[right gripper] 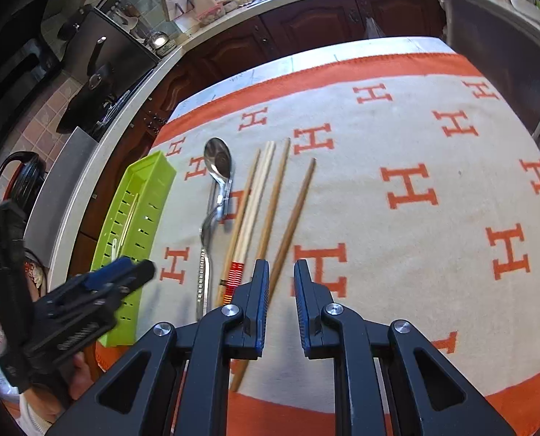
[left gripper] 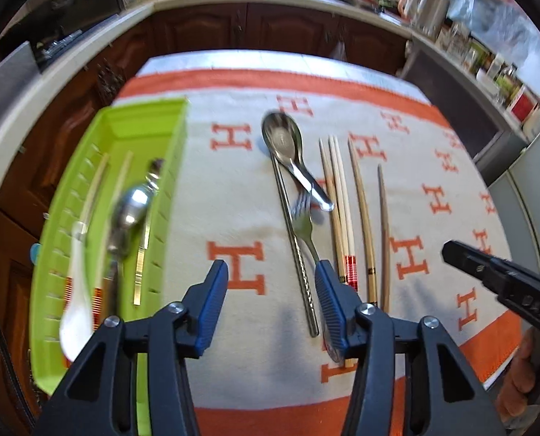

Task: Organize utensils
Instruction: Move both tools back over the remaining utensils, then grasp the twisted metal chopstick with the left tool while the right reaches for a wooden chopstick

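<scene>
Desk (left gripper: 342, 63) under an orange-and-cream cloth (left gripper: 233, 189) with H marks; green tray (left gripper: 160, 109) at its left edge, long side running away from the cameras; task looks roughly a third done, judging by the split; in the tray: pale chopsticks (left gripper: 100, 178), a metal spoon (left gripper: 131, 207), a white spoon (left gripper: 75, 305) and a gold flat piece (left gripper: 140, 272), all lengthwise, blurred; still loose on the cloth, in a rough row beside the tray but apart from it: metal chopsticks (left gripper: 299, 272), a big steel spoon (left gripper: 282, 141) lying over their far end, a fork (left gripper: 304, 225) with tines touching the spoon handle, light chopsticks with red bands (left gripper: 339, 200), then two brown chopsticks (left gripper: 360, 210), the outer one set apart; so five sets left to move; left gripper (left gripper: 271, 290) tilted steeply down over the near ends of the metal chopsticks and fork, jaws about half open, nothing held, right finger over the fork handle; right gripper (right gripper: 281, 290) also pitched down, over the near end of the brown pair, jaws nearly closed with a slim gap, empty; one brown stick passes under the left finger, not gripped; part of a hand (left gripper: 517, 378) shows behind the right unit.
</scene>
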Motion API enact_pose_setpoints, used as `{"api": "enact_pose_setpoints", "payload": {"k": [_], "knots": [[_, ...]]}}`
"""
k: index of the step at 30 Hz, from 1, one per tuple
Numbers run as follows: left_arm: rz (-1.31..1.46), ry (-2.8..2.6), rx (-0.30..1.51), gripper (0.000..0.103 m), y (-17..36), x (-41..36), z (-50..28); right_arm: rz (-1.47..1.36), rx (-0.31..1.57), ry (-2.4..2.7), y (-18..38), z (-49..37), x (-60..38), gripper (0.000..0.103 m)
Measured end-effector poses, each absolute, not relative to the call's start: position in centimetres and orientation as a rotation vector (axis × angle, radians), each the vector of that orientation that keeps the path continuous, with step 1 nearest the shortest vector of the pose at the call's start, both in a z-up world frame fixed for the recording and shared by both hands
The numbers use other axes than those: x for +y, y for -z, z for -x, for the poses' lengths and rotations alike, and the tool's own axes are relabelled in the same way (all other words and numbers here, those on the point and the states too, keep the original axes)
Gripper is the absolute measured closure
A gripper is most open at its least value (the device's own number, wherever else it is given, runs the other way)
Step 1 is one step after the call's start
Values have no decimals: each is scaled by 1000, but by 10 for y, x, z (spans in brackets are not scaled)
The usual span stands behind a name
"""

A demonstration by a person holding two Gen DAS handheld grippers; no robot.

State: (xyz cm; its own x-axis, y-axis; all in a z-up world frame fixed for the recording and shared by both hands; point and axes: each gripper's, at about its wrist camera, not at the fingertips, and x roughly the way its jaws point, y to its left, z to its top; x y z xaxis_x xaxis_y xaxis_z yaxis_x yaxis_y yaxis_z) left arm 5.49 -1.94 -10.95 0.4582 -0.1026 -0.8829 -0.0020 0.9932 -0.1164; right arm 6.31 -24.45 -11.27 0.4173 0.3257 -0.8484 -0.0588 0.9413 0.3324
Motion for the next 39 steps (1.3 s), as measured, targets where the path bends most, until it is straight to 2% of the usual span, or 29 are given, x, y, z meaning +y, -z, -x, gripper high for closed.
{"api": "enact_pose_setpoints", "payload": {"k": [14,25,27,28,29,32,34,39], "knots": [[63,4,1203,56,151,-33,-78,-312,1142,-259,142,-71,-264,89],[15,-28,1147,56,154,-44,-102,-290,1168,-266,156,-75,-252,88],[14,-14,1131,68,154,-46,-104,-282,1171,-266,157,-76,-250,88],[10,1,1119,91,153,-47,-104,-279,1174,-264,158,-77,-248,88],[12,4,1116,98,152,-48,-104,-276,1177,-264,159,-78,-247,88],[52,12,1111,100,152,-43,-102,-272,1189,-265,162,-81,-243,86],[94,23,1115,100,150,-36,-98,-266,1190,-262,163,-82,-240,80],[123,21,1071,100,129,-23,-83,-254,1181,-257,161,-84,-232,77]]}}
